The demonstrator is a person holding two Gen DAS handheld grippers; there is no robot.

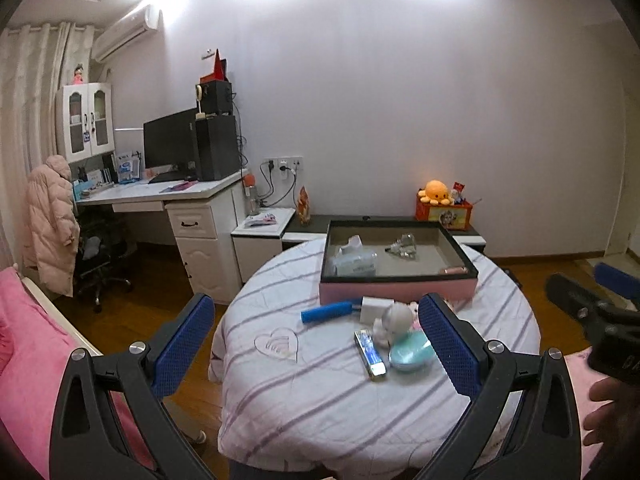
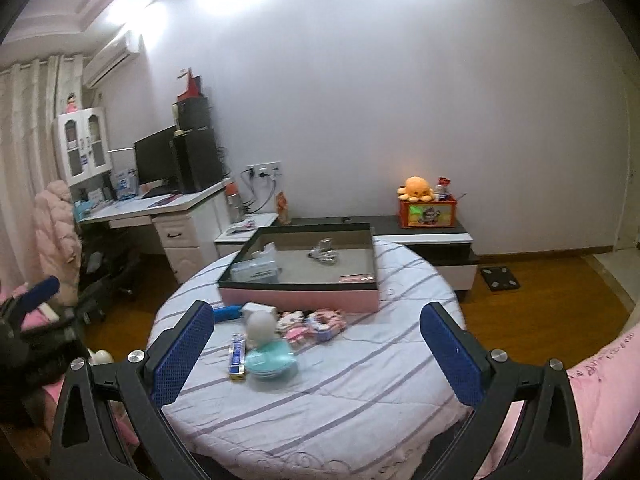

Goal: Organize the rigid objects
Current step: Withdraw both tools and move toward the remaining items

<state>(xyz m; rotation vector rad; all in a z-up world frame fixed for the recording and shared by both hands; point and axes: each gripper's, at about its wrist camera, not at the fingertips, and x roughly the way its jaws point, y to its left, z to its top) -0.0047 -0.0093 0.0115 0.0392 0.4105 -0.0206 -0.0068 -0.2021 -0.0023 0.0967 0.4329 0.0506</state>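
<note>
The round table, draped in a striped cloth, carries a pink box with a dark rim at its far side. In front of the box, touching its near wall or just short of it, lies a blue cylinder, its long axis running along that wall. Nearer than the box, a round teal case lies flat, and left of it a slim blue-and-white pack points away from the box, long axis toward the viewer. Left tongs and right tongs hang above the table, both spread wide, pinching nothing
</note>
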